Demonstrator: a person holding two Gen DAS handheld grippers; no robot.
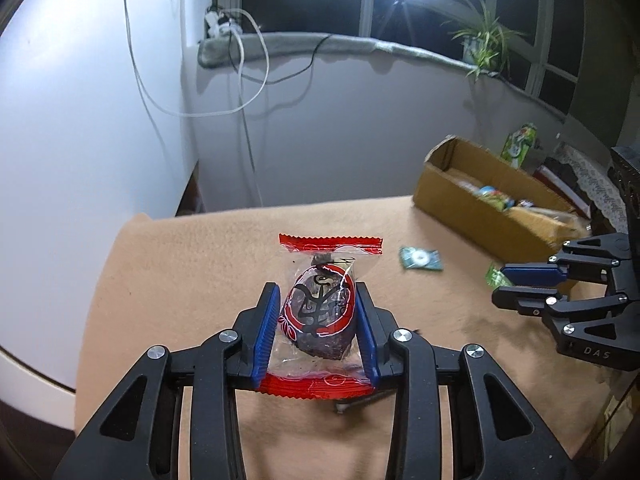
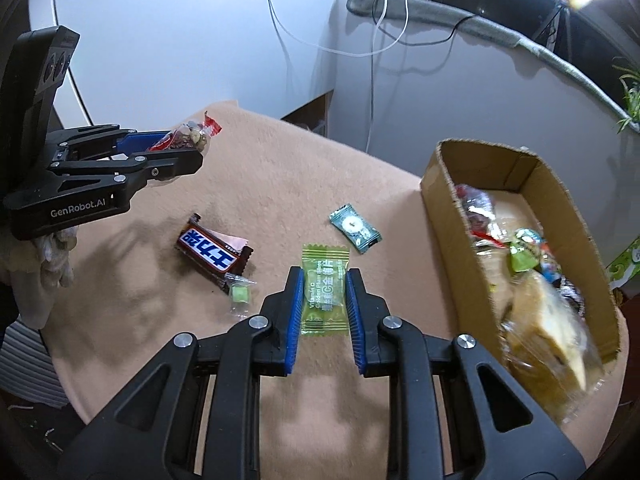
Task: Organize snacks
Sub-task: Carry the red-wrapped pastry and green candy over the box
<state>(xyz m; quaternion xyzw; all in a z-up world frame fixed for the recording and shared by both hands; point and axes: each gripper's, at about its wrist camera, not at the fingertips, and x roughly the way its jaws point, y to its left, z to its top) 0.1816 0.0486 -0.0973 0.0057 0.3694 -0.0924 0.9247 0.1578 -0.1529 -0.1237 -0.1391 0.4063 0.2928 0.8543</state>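
Currently, the left gripper (image 1: 316,320) is pinching a red-ended date packet (image 1: 320,312) and the right gripper (image 2: 323,304) is pinching a green plum packet (image 2: 323,292), both lifted beside the cardboard box (image 2: 440,200), presumably for dropping them among the snacks inside.

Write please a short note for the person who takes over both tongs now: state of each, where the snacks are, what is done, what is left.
Left tongs: shut on the red-edged clear packet with a dark snack, above the beige cloth table.
Right tongs: shut on the light green flat sachet.
Done: several snacks lie in the open brown cardboard box.
Left: both held items, the brown chocolate bar, small clear-wrapped green candy, teal wrapped candy.
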